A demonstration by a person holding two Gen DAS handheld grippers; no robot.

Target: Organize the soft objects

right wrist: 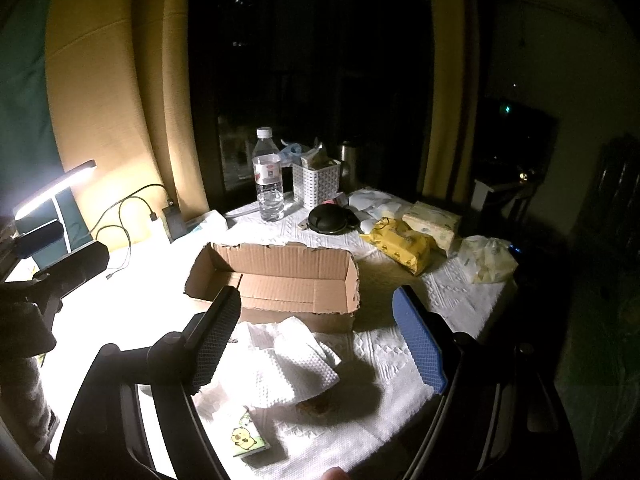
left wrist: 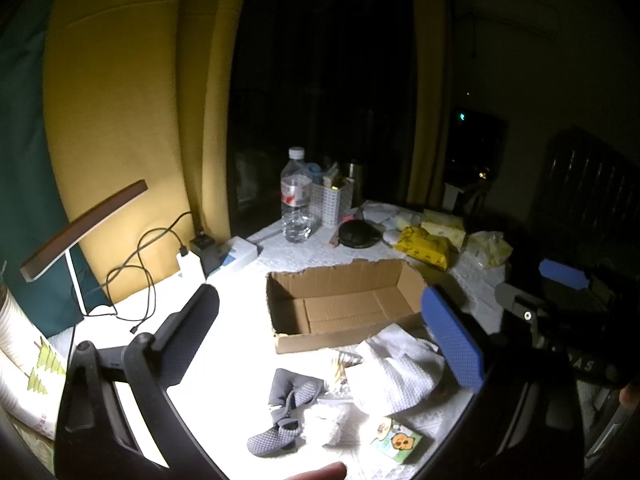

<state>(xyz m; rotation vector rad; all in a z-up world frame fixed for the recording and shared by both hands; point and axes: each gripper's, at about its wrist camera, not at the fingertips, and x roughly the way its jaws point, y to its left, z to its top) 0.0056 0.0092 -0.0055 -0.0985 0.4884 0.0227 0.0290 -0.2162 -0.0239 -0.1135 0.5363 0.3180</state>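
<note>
An open, empty cardboard box (left wrist: 344,304) sits mid-table; it also shows in the right wrist view (right wrist: 280,280). In front of it lie a white waffle cloth (left wrist: 400,372) (right wrist: 280,368), grey socks (left wrist: 286,412), a white fluffy ball (left wrist: 324,424) and a small tissue pack with a cartoon print (left wrist: 398,440) (right wrist: 248,438). My left gripper (left wrist: 320,344) is open and empty above these. My right gripper (right wrist: 320,336) is open and empty above the white cloth, and it shows at the right edge of the left wrist view (left wrist: 560,280).
At the back stand a water bottle (left wrist: 296,196), a white basket (left wrist: 332,200), a black round case (left wrist: 358,234), a yellow wipes pack (left wrist: 424,246) and tissue packs (right wrist: 432,220). A lit desk lamp (right wrist: 52,192), cables and a charger (left wrist: 192,266) are at the left.
</note>
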